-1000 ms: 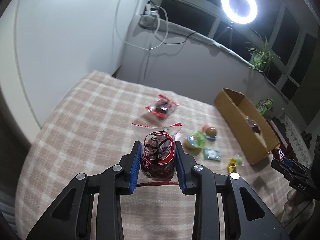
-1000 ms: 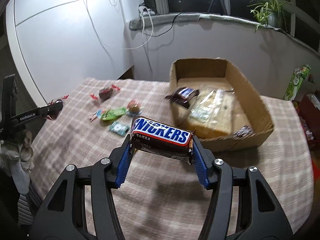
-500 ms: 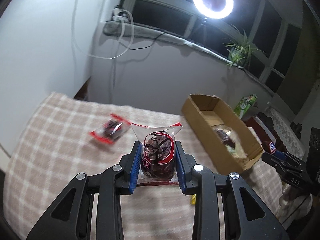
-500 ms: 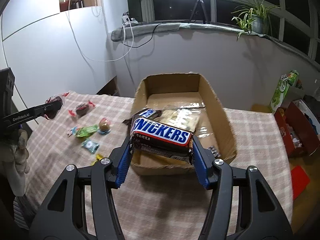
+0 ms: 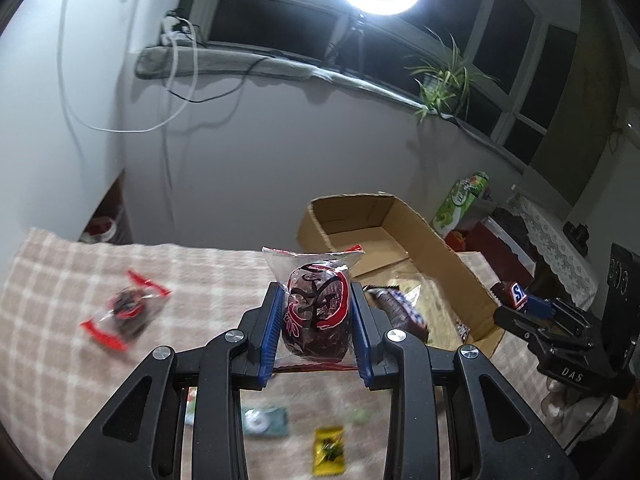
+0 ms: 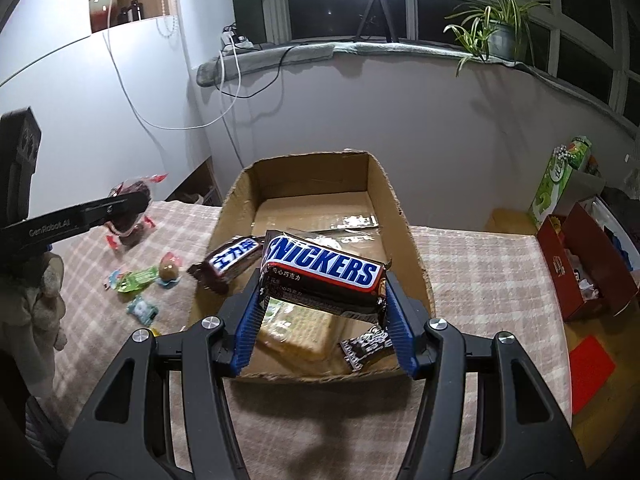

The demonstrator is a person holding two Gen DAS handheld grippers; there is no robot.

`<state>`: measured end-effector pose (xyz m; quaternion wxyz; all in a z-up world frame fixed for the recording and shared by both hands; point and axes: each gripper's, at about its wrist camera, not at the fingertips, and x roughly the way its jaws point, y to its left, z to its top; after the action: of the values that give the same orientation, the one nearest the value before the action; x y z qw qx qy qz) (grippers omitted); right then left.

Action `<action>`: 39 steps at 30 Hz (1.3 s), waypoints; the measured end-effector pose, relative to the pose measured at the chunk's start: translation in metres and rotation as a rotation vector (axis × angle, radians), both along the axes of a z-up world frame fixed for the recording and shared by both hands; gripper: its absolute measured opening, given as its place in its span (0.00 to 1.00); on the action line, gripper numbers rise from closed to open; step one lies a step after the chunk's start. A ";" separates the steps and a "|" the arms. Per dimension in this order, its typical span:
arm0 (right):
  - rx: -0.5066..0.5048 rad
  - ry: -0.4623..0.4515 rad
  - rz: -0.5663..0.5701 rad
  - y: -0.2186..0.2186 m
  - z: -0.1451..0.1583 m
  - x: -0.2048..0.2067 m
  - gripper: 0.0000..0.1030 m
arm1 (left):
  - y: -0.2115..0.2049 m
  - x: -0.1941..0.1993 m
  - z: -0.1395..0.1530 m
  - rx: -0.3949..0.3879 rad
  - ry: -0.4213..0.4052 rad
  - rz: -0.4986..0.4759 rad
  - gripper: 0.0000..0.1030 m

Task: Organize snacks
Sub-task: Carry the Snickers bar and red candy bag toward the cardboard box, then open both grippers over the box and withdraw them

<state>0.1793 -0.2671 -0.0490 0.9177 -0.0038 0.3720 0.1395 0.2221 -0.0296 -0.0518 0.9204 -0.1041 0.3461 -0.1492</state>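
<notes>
The left tool (image 5: 315,318) pinches a clear red-trimmed packet (image 5: 315,312) above the checked desk (image 5: 60,320). The right tool (image 6: 322,312) pinches a Snickers (image 6: 324,270) over the near half of the box (image 6: 404,216), which sits at 12 o'clock from it. Inside the box lie a biscuit pack (image 6: 298,334) and a small dark wrapper (image 6: 366,346); a second bar (image 6: 228,264) overhangs the box's 9 o'clock wall. At 9 o'clock from the box, loose sweets (image 6: 138,278) lie on the desk.
</notes>
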 end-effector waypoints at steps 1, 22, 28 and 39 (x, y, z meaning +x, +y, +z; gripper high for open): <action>0.001 0.002 -0.001 -0.001 -0.001 0.002 0.57 | -0.004 0.004 -0.001 0.001 0.002 -0.007 0.29; 0.003 0.045 0.003 -0.011 -0.024 0.036 0.57 | -0.065 0.077 -0.017 0.032 0.053 -0.095 0.29; -0.022 0.015 0.016 -0.006 -0.020 0.031 0.84 | -0.074 0.080 -0.018 0.037 0.057 -0.119 0.30; -0.064 -0.036 0.043 0.009 -0.007 0.015 0.91 | -0.071 0.077 -0.009 0.022 0.038 -0.104 0.69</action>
<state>0.1942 -0.2584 -0.0562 0.9205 -0.0439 0.3593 0.1471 0.2988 -0.1007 -0.0610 0.9057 -0.0787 0.3701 -0.1912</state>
